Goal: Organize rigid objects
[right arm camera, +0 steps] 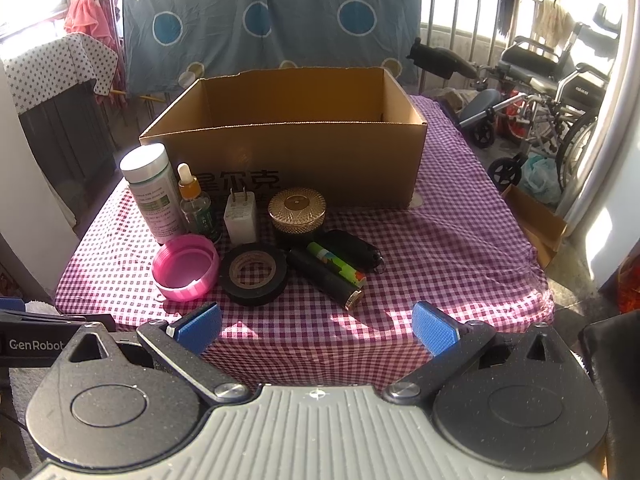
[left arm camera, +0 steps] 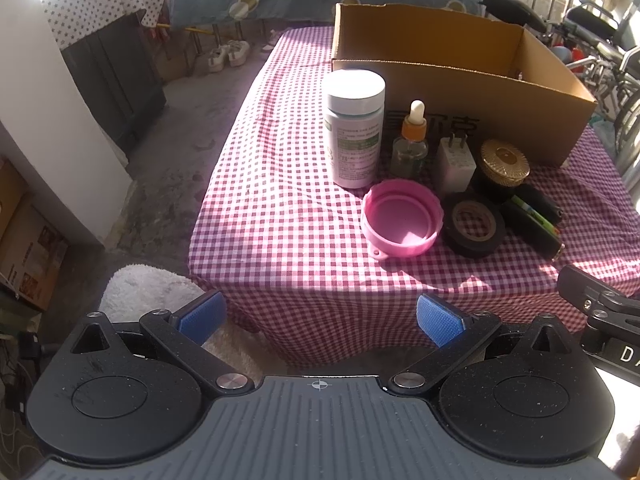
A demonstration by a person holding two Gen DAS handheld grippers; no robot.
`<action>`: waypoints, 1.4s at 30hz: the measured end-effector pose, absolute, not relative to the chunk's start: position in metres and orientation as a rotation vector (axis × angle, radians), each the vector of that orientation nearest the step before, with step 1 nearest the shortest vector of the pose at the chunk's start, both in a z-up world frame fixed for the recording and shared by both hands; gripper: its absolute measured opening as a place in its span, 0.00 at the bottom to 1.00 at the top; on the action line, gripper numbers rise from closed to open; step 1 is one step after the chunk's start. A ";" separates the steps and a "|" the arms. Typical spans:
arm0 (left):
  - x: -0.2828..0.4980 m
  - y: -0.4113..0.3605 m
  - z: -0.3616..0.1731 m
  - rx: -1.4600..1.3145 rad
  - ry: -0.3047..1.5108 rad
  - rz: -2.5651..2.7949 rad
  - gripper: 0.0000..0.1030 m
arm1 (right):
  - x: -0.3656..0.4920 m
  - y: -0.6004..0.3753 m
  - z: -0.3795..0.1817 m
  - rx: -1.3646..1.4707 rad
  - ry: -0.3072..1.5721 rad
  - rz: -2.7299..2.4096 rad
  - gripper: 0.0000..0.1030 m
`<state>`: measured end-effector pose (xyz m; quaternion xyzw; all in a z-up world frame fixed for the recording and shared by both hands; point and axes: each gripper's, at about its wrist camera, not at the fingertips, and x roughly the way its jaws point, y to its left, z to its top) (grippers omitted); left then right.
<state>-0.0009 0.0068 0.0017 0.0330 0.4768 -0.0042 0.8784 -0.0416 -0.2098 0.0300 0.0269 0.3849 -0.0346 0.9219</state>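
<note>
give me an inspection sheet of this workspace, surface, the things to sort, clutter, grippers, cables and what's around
Surface: table under a red checked cloth, part sunlit.
Job's things: open cardboard box; in front, white bottle, dropper bottle, white plug adapter, gold-lidded jar, pink lid, black tape roll, black tube, green tube, black case.
Clutter: nothing seen.
Grippers: left gripper and right gripper open, empty, short of the table.
Cables: nothing seen on the table.
Surroundings: wheelchair, hanging blue sheet, shoes.
</note>
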 end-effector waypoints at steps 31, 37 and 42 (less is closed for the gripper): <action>0.033 0.009 -0.008 0.103 0.920 -0.224 0.99 | -0.025 -0.231 0.031 0.083 0.645 0.001 1.00; 0.042 0.013 -0.020 0.074 0.916 -0.292 0.95 | -0.018 -0.236 0.031 0.101 0.606 0.096 1.00; 0.043 0.016 -0.029 0.044 0.905 -0.357 0.95 | -0.008 -0.230 0.022 0.173 0.619 0.176 1.00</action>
